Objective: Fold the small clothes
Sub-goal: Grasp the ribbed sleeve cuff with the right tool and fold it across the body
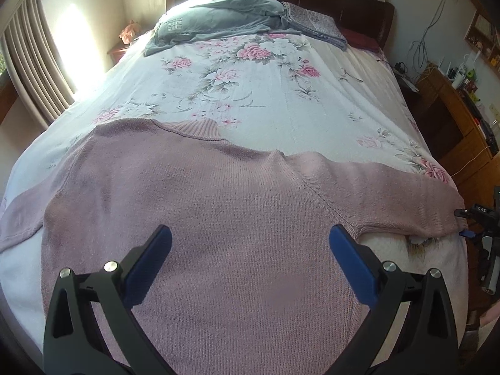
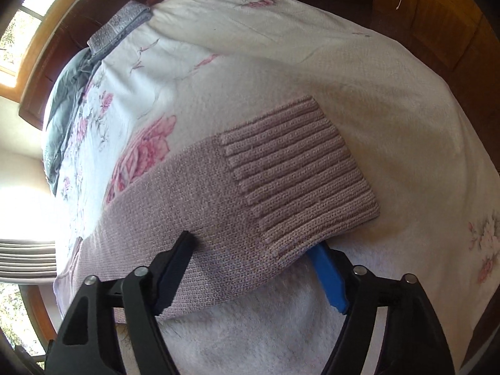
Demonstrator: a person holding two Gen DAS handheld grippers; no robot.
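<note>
A pink knit sweater (image 1: 200, 206) lies flat on the floral bed sheet (image 1: 265, 93), collar toward the headboard and both sleeves spread sideways. My left gripper (image 1: 250, 231) hovers open over the sweater's body with nothing between its fingers. In the right wrist view, the right sleeve (image 2: 200, 193) ends in a ribbed cuff (image 2: 300, 168). My right gripper (image 2: 251, 243) is open and straddles the sleeve near the cuff. Its dark finger rests on top of the knit, and its blue finger (image 2: 328, 278) reaches under the lower edge. It also shows at the sleeve's end in the left wrist view, right gripper (image 1: 465, 223).
A grey pillow (image 1: 218, 18) and a folded grey-purple cloth (image 1: 315, 25) lie at the head of the bed against a dark wooden headboard (image 1: 359, 3). A wooden cabinet (image 1: 453, 118) with clutter stands close to the bed's right side. Curtains (image 1: 31, 62) hang at the left.
</note>
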